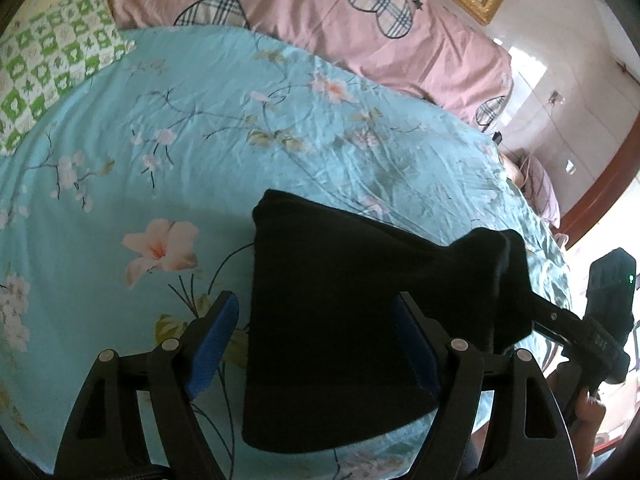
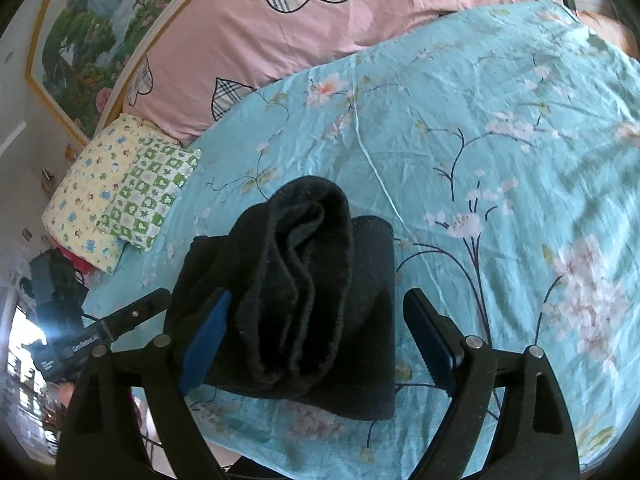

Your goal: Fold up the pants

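Both tongs, left tongs [image 1: 316, 344] and right tongs [image 2: 316, 336], are spread wide around the folded black pants [image 2: 304, 280], so bumping that loose top roll could unfold it.

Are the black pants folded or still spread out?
Folded: the pants lie as a compact layered bundle on the bedspread, no legs stretched out.
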